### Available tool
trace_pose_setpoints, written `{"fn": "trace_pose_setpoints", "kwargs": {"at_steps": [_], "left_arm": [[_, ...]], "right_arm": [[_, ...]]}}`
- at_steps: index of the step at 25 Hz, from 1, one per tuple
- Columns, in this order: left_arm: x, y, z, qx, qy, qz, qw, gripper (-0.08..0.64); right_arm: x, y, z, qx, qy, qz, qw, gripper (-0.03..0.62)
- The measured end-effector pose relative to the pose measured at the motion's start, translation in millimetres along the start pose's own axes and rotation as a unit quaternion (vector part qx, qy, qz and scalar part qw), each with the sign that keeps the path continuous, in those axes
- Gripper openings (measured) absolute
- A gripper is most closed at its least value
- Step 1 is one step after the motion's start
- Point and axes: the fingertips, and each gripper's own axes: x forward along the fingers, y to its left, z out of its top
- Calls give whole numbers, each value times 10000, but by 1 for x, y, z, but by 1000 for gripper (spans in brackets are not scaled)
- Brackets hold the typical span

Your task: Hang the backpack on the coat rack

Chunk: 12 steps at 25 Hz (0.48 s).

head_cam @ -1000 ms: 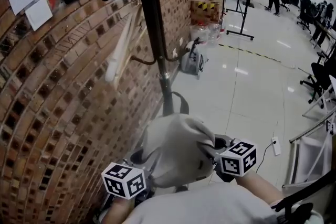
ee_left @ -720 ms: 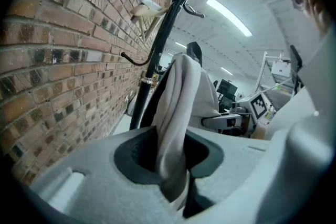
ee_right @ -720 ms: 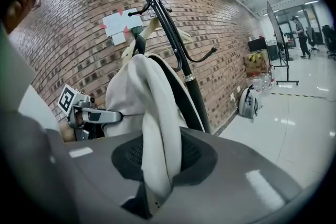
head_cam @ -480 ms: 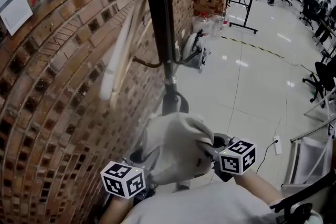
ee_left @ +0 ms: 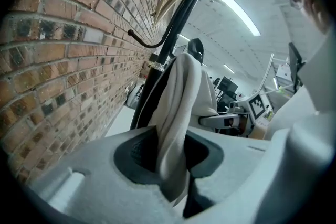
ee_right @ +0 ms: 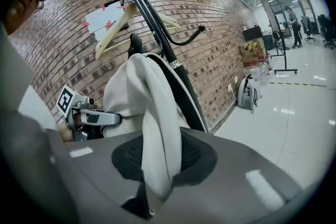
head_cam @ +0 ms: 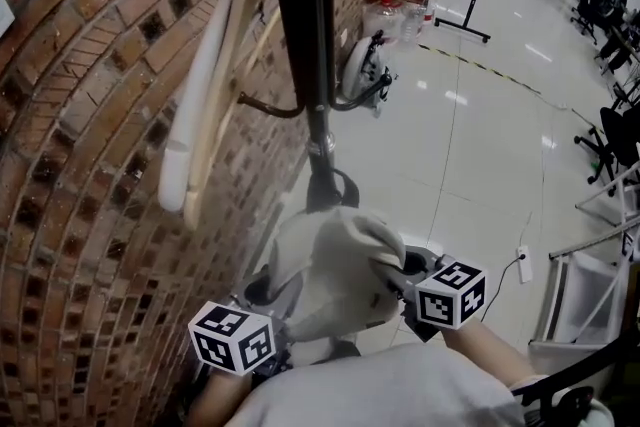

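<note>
The pale backpack [head_cam: 330, 280] hangs low in the lower middle of the head view, just in front of the black pole of the coat rack [head_cam: 305, 35] and not on any hook. The left gripper [ee_left: 173, 165] is nipped onto a fold of its fabric, and the right gripper [ee_right: 157, 165] pinches another fold the same way, so the whole bag hangs from two bits of cloth.

That is my first worry: each hold is on loose material rather than a strap, and on the lift a fold could creep out of the jaws and let one side drop.

A dark loop [head_cam: 346, 193] at the bag's top looks like the carry handle. Neither gripper has it, so steering it over a hook may be fiddly.

The nearest hook [head_cam: 262, 105] curls out left of the pole, close to the brick wall [head_cam: 90, 215] and a wooden hanger [head_cam: 215, 85]. A swing there could snag the hanger or nudge the rack.
</note>
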Motion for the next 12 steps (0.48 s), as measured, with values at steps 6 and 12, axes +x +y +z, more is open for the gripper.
{"fn": "trace_pose_setpoints", "kwargs": {"at_steps": [6, 12], "left_arm": [[16, 13, 3, -75, 96, 22, 9999, 91], [30, 26, 9, -122, 125, 27, 9998, 92]], "right_arm": [[16, -16, 3, 126, 45, -23, 9999, 64], [31, -29, 9, 165, 50, -33, 9998, 64]]}}
